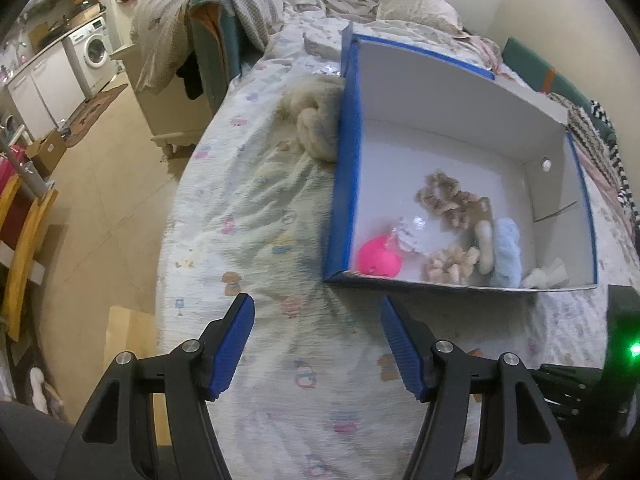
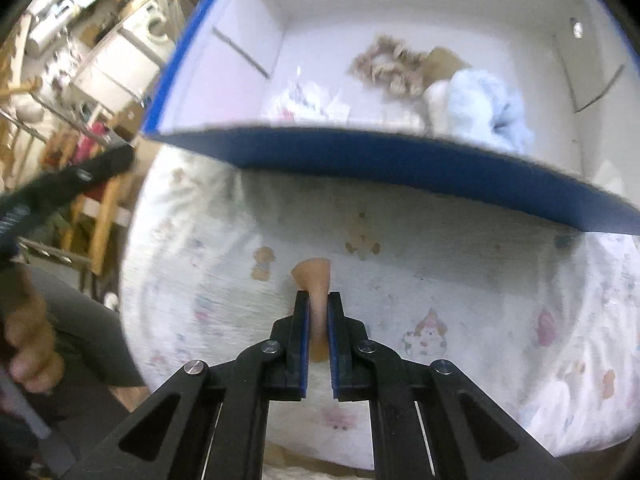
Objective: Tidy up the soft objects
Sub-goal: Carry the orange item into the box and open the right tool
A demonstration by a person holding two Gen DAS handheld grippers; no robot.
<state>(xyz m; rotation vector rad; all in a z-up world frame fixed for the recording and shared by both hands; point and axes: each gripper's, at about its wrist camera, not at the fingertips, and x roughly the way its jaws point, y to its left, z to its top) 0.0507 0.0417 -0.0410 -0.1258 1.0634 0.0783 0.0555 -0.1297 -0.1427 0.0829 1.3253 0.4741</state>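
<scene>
The bed [image 1: 256, 208], spread with a pale cartoon-print sheet, fills both views, and a rumpled blanket [image 1: 224, 4] is heaped at twelve o'clock in the left wrist view. On the sheet sits the blue cardboard box [image 1: 340, 184], white inside, its near wall [image 2: 400, 168] stretching across the right wrist view. A fluffy cream plush [image 1: 316, 120] lies against the box's outer wall at about eleven o'clock. Inside the box, bunched toward the near wall: a light-blue fluffy scrunchie [image 1: 507, 252], a beige ruffled scrunchie [image 1: 448, 200], a smaller cream scrunchie [image 1: 452, 265], a hot-pink soft piece [image 1: 378, 258] and a crinkly clear wrapper [image 1: 412, 232]. The left gripper [image 1: 317, 338] hovers over bare sheet at six o'clock, fingers spread with nothing between them. The right gripper [image 2: 318, 300] has its fingers pressed together, pinching a small tan soft piece [image 2: 314, 276] that lies on the sheet just short of the box, its flared end poking out past the fingertips.
</scene>
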